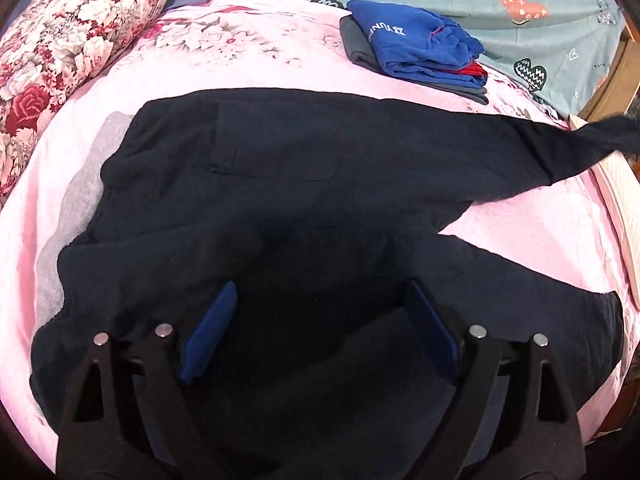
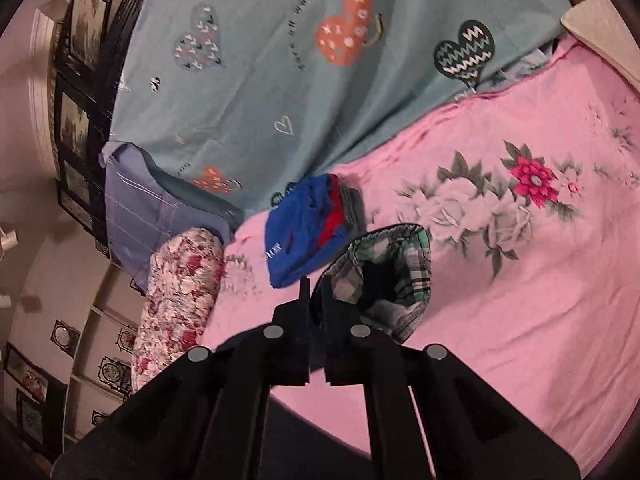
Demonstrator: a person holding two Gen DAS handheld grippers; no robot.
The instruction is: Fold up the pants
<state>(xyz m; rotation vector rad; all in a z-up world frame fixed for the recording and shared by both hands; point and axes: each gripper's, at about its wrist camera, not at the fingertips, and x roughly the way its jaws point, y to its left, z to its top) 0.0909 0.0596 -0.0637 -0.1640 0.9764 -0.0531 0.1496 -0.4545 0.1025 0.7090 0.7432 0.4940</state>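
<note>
Dark pants point(image 1: 280, 184) spread flat on the pink bedsheet point(image 1: 248, 56), one leg lifted at the sheet's far right edge. Left gripper point(image 1: 320, 332) above them, jaws wide apart, empty. Right gripper point(image 2: 316, 292) clamped on a plaid-lined pant cuff point(image 2: 384, 276). Folded clothes stack point(image 1: 420, 52) beyond the pants.

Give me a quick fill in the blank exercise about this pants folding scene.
The sheet under the dark pants is ____.
The left gripper above them has its jaws ____.
The right gripper pinches a cuff with a ____ lining.
The folded pile's top garment is ____.
Missing: pink; open; plaid; blue.
</note>
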